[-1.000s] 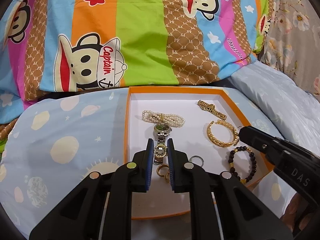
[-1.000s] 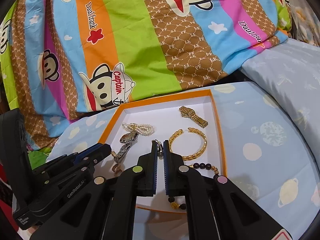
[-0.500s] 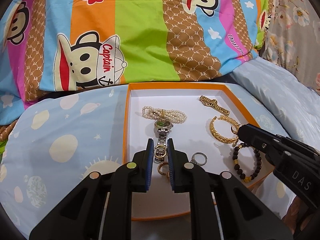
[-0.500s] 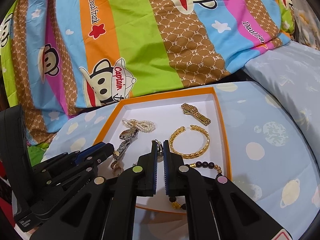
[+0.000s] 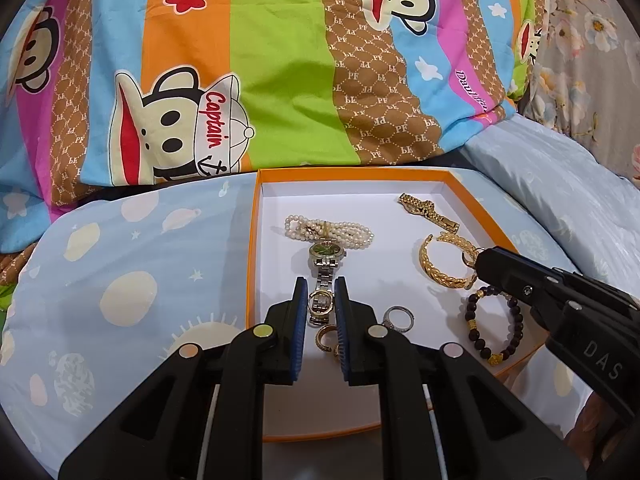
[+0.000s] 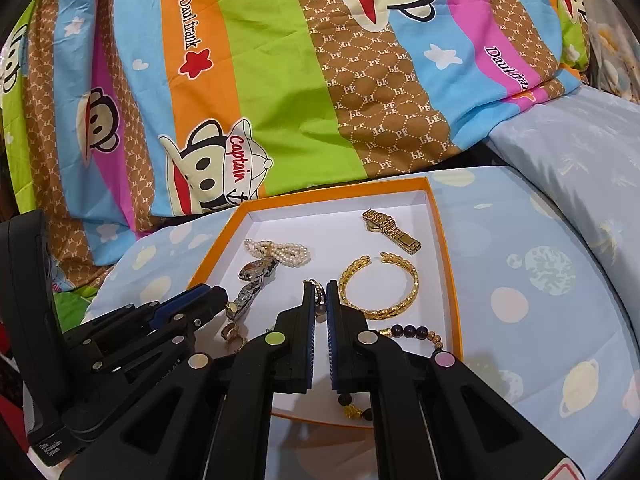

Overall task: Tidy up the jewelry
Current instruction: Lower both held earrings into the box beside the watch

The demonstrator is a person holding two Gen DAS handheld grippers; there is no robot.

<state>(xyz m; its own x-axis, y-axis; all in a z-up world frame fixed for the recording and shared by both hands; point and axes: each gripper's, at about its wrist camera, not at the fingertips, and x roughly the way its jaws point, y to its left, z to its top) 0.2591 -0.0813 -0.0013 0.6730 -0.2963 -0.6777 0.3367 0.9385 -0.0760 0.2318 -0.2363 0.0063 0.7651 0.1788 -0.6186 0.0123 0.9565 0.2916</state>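
Tray (image 5: 256, 240) unmoved, both grippers static

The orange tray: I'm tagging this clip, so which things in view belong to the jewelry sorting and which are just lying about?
Part of the job:
orange tray
pearl bracelet
silver watch
gold watch
gold bangle
dark bead bracelet
silver ring
gold rings

Just lying about:
cartoon monkey blanket
blue planet-print sheet
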